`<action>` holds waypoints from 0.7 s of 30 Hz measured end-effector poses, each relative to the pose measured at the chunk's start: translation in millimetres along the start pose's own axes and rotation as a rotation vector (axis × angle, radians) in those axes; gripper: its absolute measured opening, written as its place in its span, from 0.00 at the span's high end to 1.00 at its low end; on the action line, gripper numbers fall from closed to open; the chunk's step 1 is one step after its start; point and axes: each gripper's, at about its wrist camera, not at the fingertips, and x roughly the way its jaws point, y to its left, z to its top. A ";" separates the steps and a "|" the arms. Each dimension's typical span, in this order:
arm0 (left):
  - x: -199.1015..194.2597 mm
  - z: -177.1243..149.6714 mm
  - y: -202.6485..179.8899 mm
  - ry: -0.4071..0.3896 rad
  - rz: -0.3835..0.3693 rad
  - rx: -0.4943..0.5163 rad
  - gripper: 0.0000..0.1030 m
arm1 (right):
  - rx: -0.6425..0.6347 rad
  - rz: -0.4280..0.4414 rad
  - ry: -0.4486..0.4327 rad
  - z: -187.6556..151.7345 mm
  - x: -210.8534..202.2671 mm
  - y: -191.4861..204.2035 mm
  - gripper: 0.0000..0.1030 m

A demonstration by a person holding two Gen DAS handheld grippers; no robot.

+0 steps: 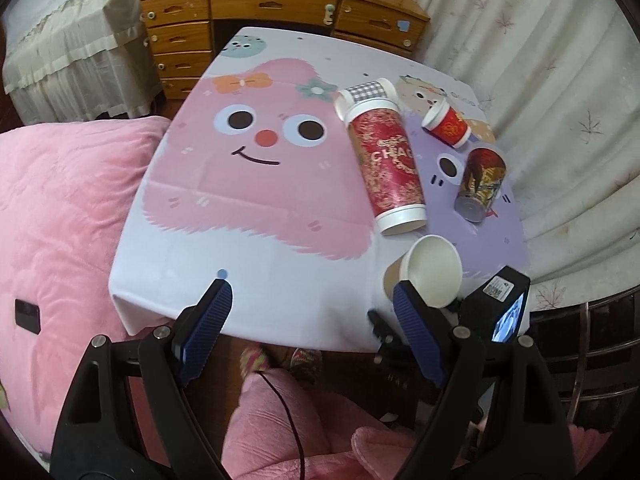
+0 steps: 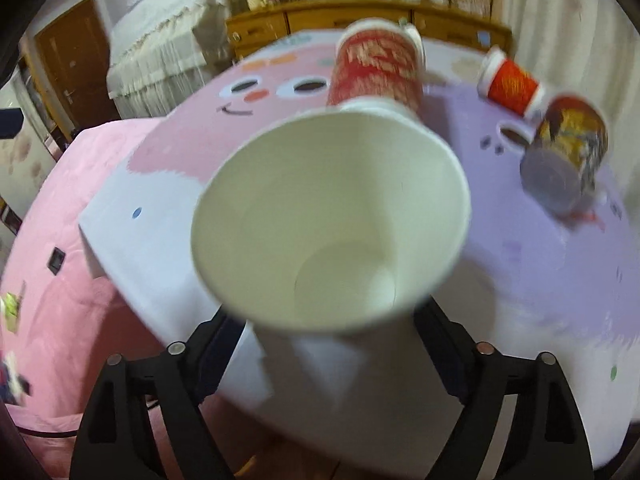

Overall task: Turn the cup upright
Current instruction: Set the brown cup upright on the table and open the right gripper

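The plain paper cup with a white inside and tan outer wall (image 2: 332, 216) sits between the jaws of the right gripper (image 2: 332, 316), which are clamped on its lower body. Its open mouth tilts up toward the right wrist camera and its flat bottom shows deep inside. In the left wrist view the same cup (image 1: 430, 270) hangs over the near right corner of the surface, just ahead of the left gripper's right finger (image 1: 416, 328).

The left gripper (image 1: 312, 292) holds nothing; its jaws stand wide apart over the near edge of the surface (image 1: 248, 280), which wears a cloth printed with a pink fuzzy smiling face and a lilac patch.

Ahead of the right gripper's jaws lies a tall red cup with gold pattern and white rims (image 1: 386, 164), on its side. Ahead and to the right lie a small red paper cup with a white rim (image 1: 448, 125) and a dark cup with a gold and red print (image 1: 480, 184), both tipped over. A wooden chest of drawers (image 1: 256, 12) stands beyond the surface, and a pink quilted bed cover (image 1: 60, 208) lies to the left of the left jaws.
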 end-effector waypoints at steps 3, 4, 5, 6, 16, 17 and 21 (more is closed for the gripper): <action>-2.2 2.3 -4.6 -0.006 -0.002 0.018 0.22 | 0.061 0.049 0.072 -2.2 -9.8 -4.9 0.13; -3.6 3.3 -5.9 -0.012 -0.002 0.024 0.22 | 0.074 0.057 0.092 -3.2 -14.2 -6.1 0.13; -4.5 4.6 -5.9 -0.015 -0.003 0.029 0.22 | 0.086 0.063 0.121 -3.4 -20.4 -8.5 0.12; -5.4 6.6 -6.6 -0.016 -0.004 0.035 0.22 | 0.092 0.065 0.135 -5.0 -25.7 -8.0 0.11; -39.2 28.2 -23.6 -0.065 -0.024 0.115 0.22 | 0.315 0.162 0.144 34.8 -135.8 -34.3 0.05; -45.2 29.4 -24.9 -0.075 -0.037 0.123 0.22 | 0.343 0.164 0.128 43.5 -150.5 -36.6 0.05; -77.4 33.7 -33.9 -0.119 -0.070 0.136 0.22 | 0.442 0.116 0.148 66.3 -186.2 -41.8 0.05</action>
